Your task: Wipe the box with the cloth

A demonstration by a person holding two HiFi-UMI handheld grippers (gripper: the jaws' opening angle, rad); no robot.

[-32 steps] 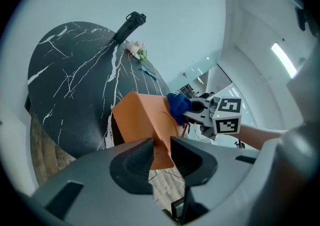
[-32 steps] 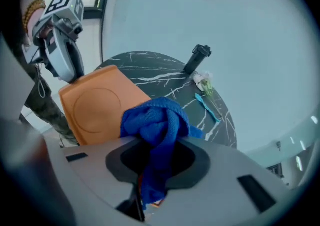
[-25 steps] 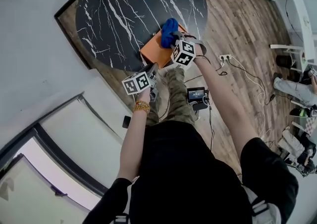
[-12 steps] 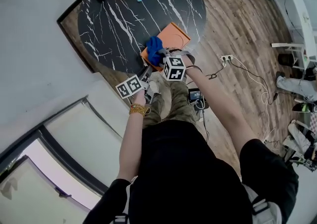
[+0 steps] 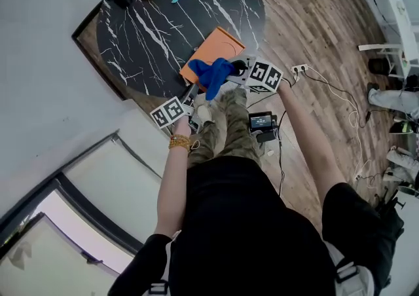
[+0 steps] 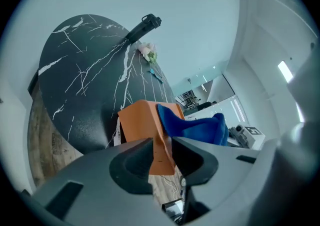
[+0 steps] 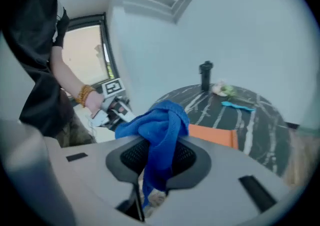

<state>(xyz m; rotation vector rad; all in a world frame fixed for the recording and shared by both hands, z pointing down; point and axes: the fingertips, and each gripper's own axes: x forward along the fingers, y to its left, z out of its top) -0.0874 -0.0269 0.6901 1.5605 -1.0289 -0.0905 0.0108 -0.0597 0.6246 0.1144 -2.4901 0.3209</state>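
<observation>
Two grippers are closed on things: the flat orange box [image 5: 219,46], set at the near edge of the black marbled table [image 5: 144,19], is pinched by its near edge in the left gripper [image 6: 161,156]. The crumpled blue cloth [image 5: 213,73] is clamped in the nearly shut right gripper [image 7: 150,165], bunched at the box's near corner.

Black shirt [image 5: 249,222], camouflage trousers [image 5: 230,132]
</observation>
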